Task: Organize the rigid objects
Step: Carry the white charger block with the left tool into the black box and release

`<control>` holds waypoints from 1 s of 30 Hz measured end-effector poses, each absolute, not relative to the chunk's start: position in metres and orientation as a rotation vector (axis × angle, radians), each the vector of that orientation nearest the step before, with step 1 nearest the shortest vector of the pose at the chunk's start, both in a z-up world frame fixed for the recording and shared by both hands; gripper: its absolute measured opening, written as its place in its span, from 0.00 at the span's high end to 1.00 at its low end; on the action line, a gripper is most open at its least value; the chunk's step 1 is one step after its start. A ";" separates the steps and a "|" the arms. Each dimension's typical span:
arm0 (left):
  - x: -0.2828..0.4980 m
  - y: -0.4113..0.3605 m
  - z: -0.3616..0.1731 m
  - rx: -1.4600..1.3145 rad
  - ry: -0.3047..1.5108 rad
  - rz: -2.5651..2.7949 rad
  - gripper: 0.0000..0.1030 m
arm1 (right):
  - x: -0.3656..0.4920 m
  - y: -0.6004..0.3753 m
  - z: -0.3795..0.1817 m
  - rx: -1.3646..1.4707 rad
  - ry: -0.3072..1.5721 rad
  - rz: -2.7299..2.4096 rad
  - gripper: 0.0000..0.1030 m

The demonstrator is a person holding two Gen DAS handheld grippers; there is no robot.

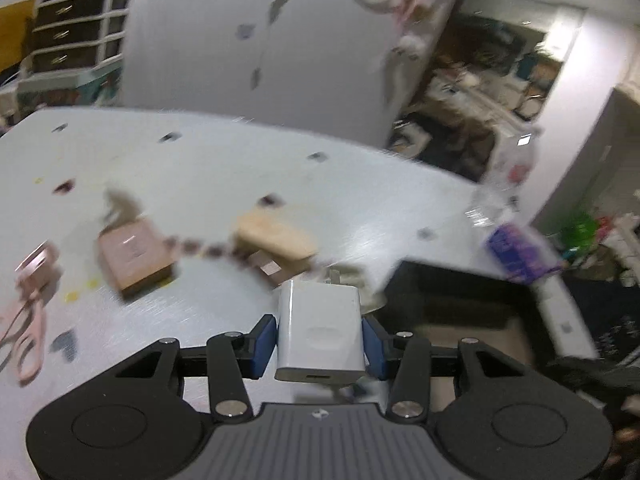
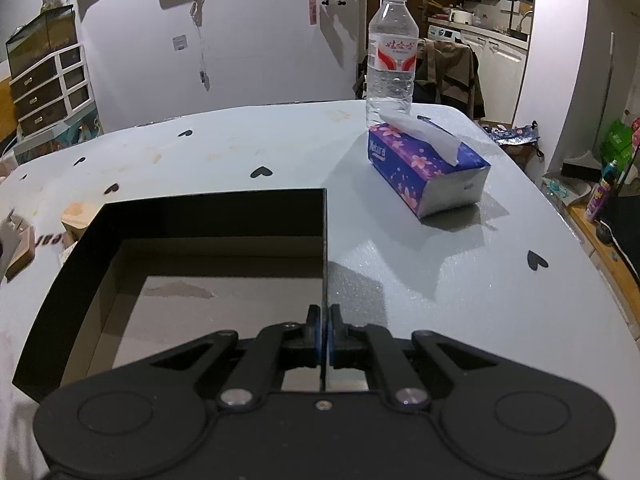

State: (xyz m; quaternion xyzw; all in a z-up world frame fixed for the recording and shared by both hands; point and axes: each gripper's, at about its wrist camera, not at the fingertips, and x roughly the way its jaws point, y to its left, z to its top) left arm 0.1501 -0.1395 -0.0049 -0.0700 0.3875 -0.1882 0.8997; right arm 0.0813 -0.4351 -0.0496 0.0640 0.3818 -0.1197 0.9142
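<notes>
My left gripper (image 1: 320,336) is shut on a white USB charger (image 1: 322,332) and holds it above the table, just left of the black box (image 1: 460,296). The left wrist view is blurred by motion. A pink-topped wooden block (image 1: 134,256), a pale wooden block (image 1: 274,236) and pink scissors (image 1: 28,312) lie on the table beyond and to the left. My right gripper (image 2: 324,332) is shut on the right wall of the black open box (image 2: 326,248), whose cardboard floor shows bare.
A purple tissue box (image 2: 424,168) and a clear water bottle (image 2: 392,52) stand at the table's far right. The white table (image 2: 440,280) ends close on the right, with a cluttered room beyond. A white wall stands behind.
</notes>
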 end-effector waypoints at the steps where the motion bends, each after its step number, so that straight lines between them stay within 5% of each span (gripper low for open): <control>1: 0.150 -0.150 0.002 -0.147 0.800 -0.423 0.54 | 0.081 -0.436 -0.050 0.136 0.787 -0.249 0.97; 17: 0.188 -0.317 -0.044 -0.177 1.038 -0.672 0.54 | 0.081 -0.444 -0.051 0.220 0.795 -0.254 0.96; 30: 0.210 -0.343 -0.077 -0.237 1.143 -0.639 0.52 | 0.079 -0.449 -0.052 0.253 0.790 -0.233 0.95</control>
